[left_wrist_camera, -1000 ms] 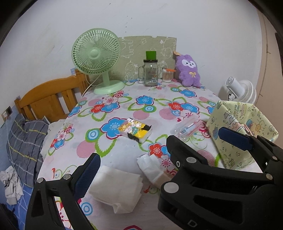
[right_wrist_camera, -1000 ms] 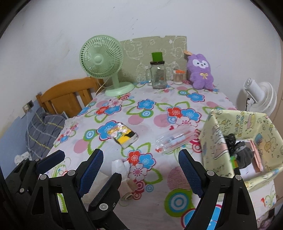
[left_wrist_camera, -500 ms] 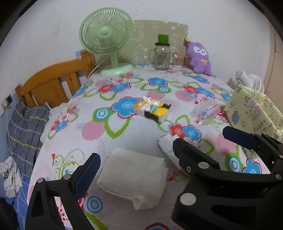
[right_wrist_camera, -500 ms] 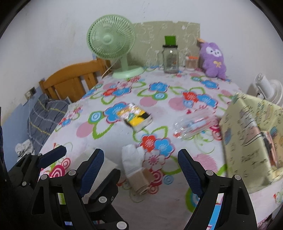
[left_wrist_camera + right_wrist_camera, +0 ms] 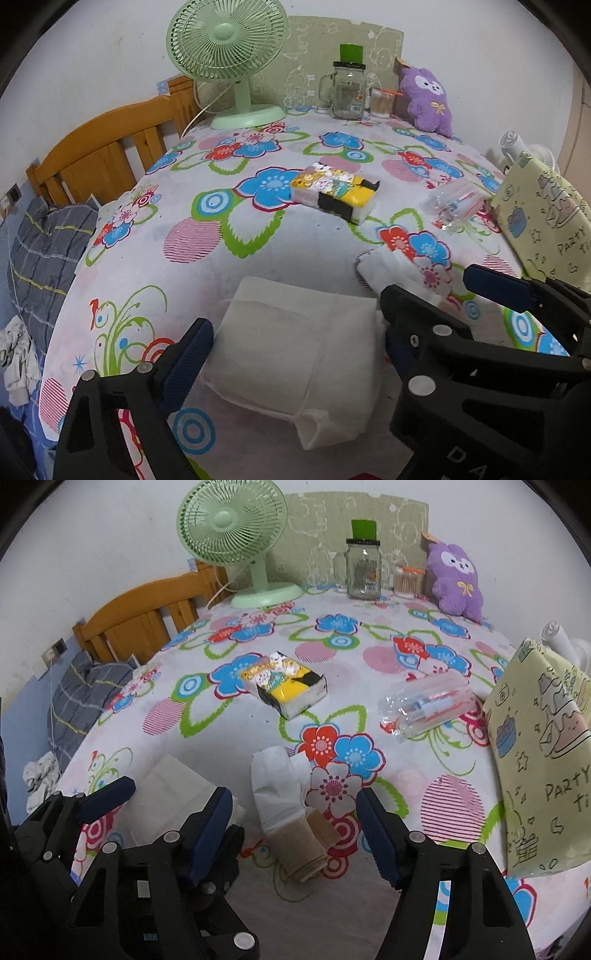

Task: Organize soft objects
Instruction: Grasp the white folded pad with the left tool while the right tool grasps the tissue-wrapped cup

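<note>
Tablecloth (image 5: pixel 229 746): tan folded cloth (image 5: pixel 306 845) right-view only

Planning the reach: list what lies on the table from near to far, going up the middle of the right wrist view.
Folded socks → tissue pack → glass jar mug.

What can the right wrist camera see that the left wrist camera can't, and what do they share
Right wrist only: the tan folded end of the white and tan cloth bundle, between the closing right gripper jaws, untouched. Left wrist only: the whole white folded cloth, between the closing left gripper jaws, apparently not pressed. Both: the green fan, glass jar, purple plush and tissue pack.
</note>
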